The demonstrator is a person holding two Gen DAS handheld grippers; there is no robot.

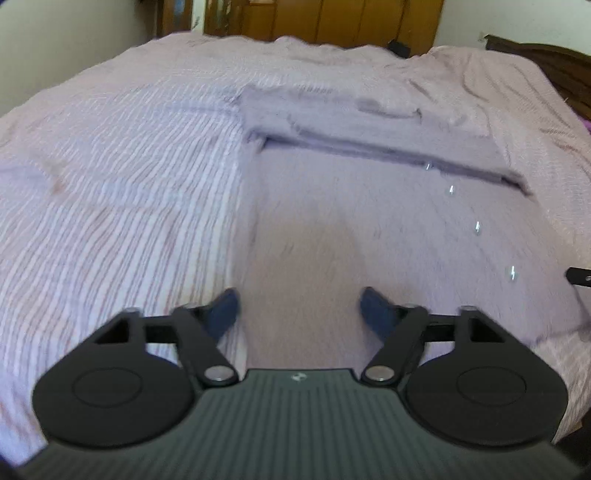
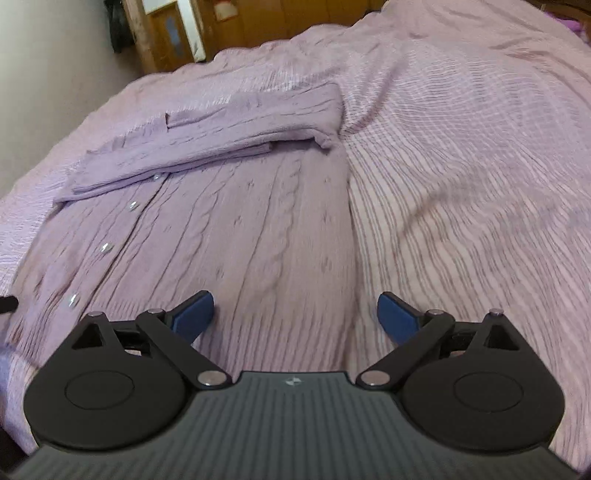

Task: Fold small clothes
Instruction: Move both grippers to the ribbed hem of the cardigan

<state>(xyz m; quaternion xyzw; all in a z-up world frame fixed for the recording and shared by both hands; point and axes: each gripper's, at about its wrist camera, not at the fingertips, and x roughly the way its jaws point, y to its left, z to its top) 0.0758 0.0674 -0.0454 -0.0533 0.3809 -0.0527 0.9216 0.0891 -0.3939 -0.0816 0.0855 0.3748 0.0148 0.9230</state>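
A lilac cable-knit cardigan (image 1: 369,221) lies flat on a bed whose striped pink bedspread (image 1: 122,206) shows to the left of it in the left wrist view. No box, basket or other container shows in either view. The left tongs (image 1: 299,306) hang over the cardigan's near part with their blue pads (image 1: 225,310) spread wide and nothing between them. Both sleeves (image 1: 369,125) are folded across the far end of the garment in a band running left to right, so the long axis of the body runs from the cameras away toward the far side of the bed. A row of small shiny buttons (image 1: 476,227) runs along that axis.

In the right wrist view the button row (image 2: 107,247) sits on the left, the cable ribs run lengthwise up the cardigan (image 2: 258,221), and the sleeve band (image 2: 221,136) slants across its top. The right tongs (image 2: 295,314) are also spread, empty, above the cardigan's right edge. Wooden doors (image 2: 258,22) stand beyond the bed.
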